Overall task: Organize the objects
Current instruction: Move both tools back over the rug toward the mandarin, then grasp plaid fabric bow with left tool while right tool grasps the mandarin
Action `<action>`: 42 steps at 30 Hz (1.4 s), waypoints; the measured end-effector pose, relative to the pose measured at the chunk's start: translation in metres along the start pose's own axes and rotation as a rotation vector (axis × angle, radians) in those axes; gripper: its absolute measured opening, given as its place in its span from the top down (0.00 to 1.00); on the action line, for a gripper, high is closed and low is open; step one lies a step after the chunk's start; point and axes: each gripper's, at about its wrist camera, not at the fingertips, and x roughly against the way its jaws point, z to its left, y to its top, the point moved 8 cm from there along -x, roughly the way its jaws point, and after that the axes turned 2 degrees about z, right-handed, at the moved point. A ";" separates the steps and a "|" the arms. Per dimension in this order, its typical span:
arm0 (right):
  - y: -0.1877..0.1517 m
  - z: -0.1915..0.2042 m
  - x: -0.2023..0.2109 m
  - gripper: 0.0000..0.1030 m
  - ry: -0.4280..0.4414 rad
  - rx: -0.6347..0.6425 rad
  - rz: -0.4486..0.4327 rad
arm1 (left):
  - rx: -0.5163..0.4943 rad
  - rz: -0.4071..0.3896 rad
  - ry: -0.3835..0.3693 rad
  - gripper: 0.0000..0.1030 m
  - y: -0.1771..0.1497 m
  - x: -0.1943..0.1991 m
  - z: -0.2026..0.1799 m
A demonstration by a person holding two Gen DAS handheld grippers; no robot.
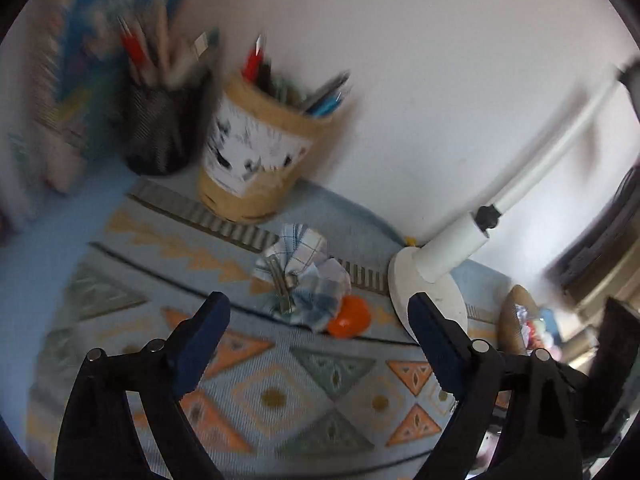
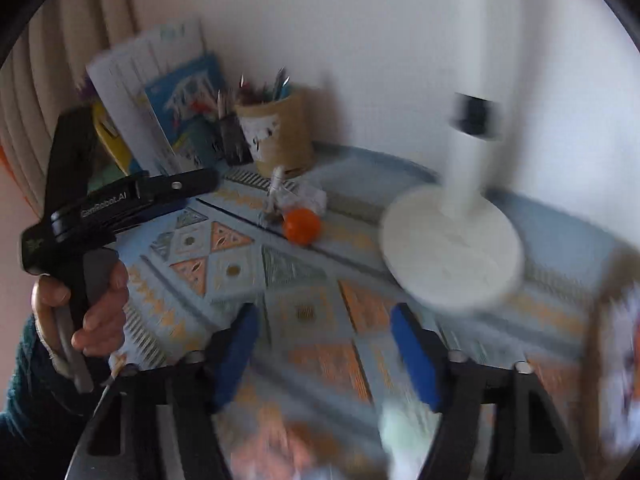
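Both pairs of fingers are empty. The left gripper [image 1: 318, 322] stands wide, with the crumpled blue-and-white checked cloth [image 1: 306, 276] and the small round orange object [image 1: 349, 322] just beyond its fingertips, roughly between them. The right gripper [image 2: 324, 344] is narrower but still apart, nothing between its pads; the same cloth [image 2: 298, 196] and orange object [image 2: 302, 226] lie well ahead of it on the patterned blue and orange mat [image 2: 304, 312] covering the worktop.

The risks, as I judge them, come from crowding. The white lamp's round base [image 1: 424, 292] sits just right of the left gripper's right finger, so a sideways sweep could knock it. The orange object touches the cloth's edge; closing on the cloth may roll it away. Beyond the cloth, the tan cylindrical pen holder [image 1: 260, 148] and the black mesh pen cup [image 1: 164, 128] stand near, and overreaching could tip them. Both views are blurred, so aim may be off.
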 end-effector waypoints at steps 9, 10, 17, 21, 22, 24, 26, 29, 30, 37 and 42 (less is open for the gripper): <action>0.048 0.020 -0.104 0.38 0.052 0.037 0.105 | -0.002 0.117 -0.078 0.14 0.005 -0.061 0.019; 0.049 0.020 -0.109 0.39 0.059 0.037 0.107 | -0.004 0.120 -0.080 0.21 0.004 -0.061 0.017; 0.037 0.019 -0.107 0.63 0.029 0.081 0.112 | -0.076 0.143 -0.079 0.73 -0.012 -0.066 -0.005; 0.027 0.008 -0.080 0.63 0.006 0.088 0.105 | -0.087 0.132 -0.082 0.75 -0.025 -0.052 -0.015; 0.024 0.002 -0.068 0.63 0.000 0.086 0.098 | -0.087 0.128 -0.087 0.76 -0.028 -0.047 -0.018; 0.019 -0.005 -0.047 0.63 -0.010 0.080 0.080 | -0.084 0.122 -0.100 0.77 -0.034 -0.036 -0.026; 0.010 -0.014 -0.019 0.63 -0.022 0.074 0.056 | -0.089 0.119 -0.126 0.77 -0.043 -0.023 -0.036; -0.009 -0.018 0.016 0.63 -0.032 0.065 0.024 | -0.100 0.110 -0.146 0.77 -0.062 -0.002 -0.049; -0.018 -0.020 0.029 0.63 -0.033 0.058 0.011 | -0.087 0.114 -0.164 0.77 -0.071 0.006 -0.054; -0.090 -0.053 0.102 0.63 -0.058 -0.071 -0.062 | -0.127 0.124 0.067 0.77 -0.093 0.027 -0.049; -0.128 -0.076 0.131 0.63 -0.018 -0.185 -0.079 | -0.076 0.259 -0.072 0.66 -0.138 0.016 -0.054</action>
